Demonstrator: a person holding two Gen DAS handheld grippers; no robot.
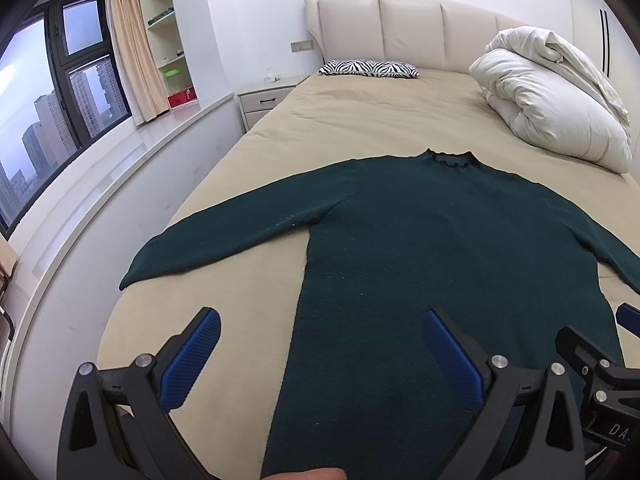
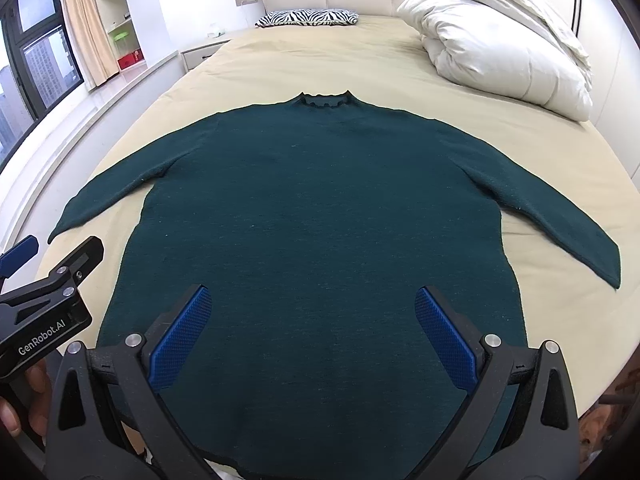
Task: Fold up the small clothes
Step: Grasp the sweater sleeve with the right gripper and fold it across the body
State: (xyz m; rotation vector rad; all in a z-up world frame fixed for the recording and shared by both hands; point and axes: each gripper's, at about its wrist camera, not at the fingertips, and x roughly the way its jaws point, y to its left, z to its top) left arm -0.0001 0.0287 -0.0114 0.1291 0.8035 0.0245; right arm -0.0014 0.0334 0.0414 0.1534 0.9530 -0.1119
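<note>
A dark green sweater (image 1: pixel 420 240) lies flat on the beige bed sheet (image 1: pixel 360 120), collar away from me, both sleeves spread sideways. It also shows in the right wrist view (image 2: pixel 320 208). My left gripper (image 1: pixel 320 320) is open and empty above the sweater's lower left edge. My right gripper (image 2: pixel 314 296) is open and empty above the sweater's lower middle. The left gripper's body also shows at the left of the right wrist view (image 2: pixel 48 292), and the right gripper's body shows at the right edge of the left wrist view (image 1: pixel 592 364).
A rolled white duvet (image 2: pixel 500 40) lies at the far right of the bed. A zebra-print pillow (image 2: pixel 308 17) lies by the headboard. A nightstand (image 1: pixel 264 100), a window sill and shelves stand to the left of the bed.
</note>
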